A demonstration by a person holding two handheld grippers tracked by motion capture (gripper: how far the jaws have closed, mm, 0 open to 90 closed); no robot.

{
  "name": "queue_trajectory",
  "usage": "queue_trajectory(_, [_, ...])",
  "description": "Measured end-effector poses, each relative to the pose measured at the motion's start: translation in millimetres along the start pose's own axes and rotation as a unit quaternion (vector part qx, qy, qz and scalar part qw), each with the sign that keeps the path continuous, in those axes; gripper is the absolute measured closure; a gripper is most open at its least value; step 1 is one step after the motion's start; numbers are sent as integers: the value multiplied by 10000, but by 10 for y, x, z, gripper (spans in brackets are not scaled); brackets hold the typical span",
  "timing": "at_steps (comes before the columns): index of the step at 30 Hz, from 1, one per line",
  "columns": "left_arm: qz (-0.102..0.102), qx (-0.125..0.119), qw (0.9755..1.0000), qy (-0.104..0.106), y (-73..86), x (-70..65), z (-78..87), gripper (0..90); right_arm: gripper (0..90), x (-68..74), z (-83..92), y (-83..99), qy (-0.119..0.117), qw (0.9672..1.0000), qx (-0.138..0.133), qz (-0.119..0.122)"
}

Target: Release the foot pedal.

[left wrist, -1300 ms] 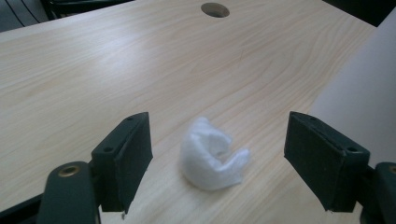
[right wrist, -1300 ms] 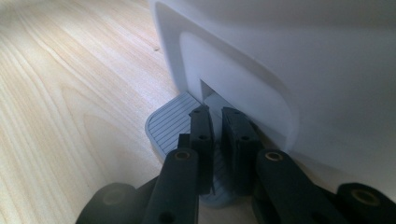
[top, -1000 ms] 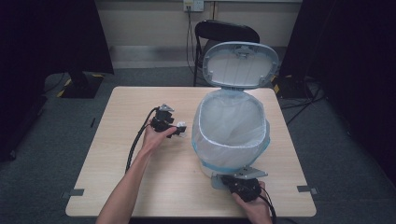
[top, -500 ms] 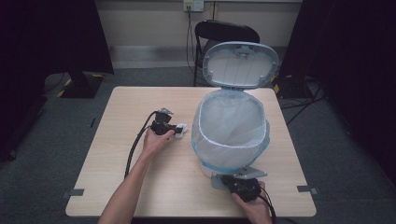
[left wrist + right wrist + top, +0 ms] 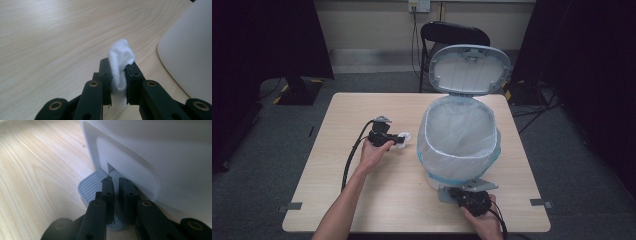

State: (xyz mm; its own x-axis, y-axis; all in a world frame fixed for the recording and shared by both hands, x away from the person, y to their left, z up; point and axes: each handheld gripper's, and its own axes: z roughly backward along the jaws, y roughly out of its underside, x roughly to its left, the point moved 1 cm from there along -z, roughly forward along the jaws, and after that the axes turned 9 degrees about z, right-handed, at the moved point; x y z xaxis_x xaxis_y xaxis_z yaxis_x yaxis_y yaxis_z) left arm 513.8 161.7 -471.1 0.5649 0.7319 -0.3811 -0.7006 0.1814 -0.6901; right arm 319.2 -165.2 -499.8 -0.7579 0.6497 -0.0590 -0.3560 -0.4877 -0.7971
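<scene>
The left gripper [image 5: 398, 140], clamped on a white tissue wad [image 5: 121, 65], has moved closer to the pedal bin [image 5: 460, 137]; the right gripper [image 5: 115, 185], jaws nearly closed, presses the pedal [image 5: 91, 185], so the lid [image 5: 470, 70] stands open for dropping.

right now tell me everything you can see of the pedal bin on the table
The pedal bin is a white, plastic-looking tub standing upright on the wooden table, right of centre. Its grey lid is tipped up and back, fully open. A translucent bag with a blue drawstring band lines it, folded over the rim. At its base, a ribbed grey pedal juts from a recess, with the right gripper resting on it, jaws nearly together.
</scene>
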Motion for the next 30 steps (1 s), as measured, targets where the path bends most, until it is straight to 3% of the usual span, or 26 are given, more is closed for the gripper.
queue_trajectory(8, [41,-245,9995,170,6,-82,124,785,830,-3,0,-1,-6,10000,4,-7])
queue_trajectory(13, [-47,-344,9991,251,91,-178,261,785,830,0,0,-3,8,10000,15,-14])
queue_trajectory(16, [-66,-585,9977,331,118,-219,399,785,829,-3,-2,-4,-6,10000,5,12])
queue_trajectory(19, [-80,-723,9958,560,116,-256,518,785,828,5,-1,-2,14,10000,-2,64])
queue_trajectory(28, [-104,-1135,9916,608,78,-302,807,785,829,0,0,-2,6,10000,9,25])
queue_trajectory(30, [-123,-1278,9895,670,70,-318,867,785,829,1,-1,-3,15,10000,10,38])
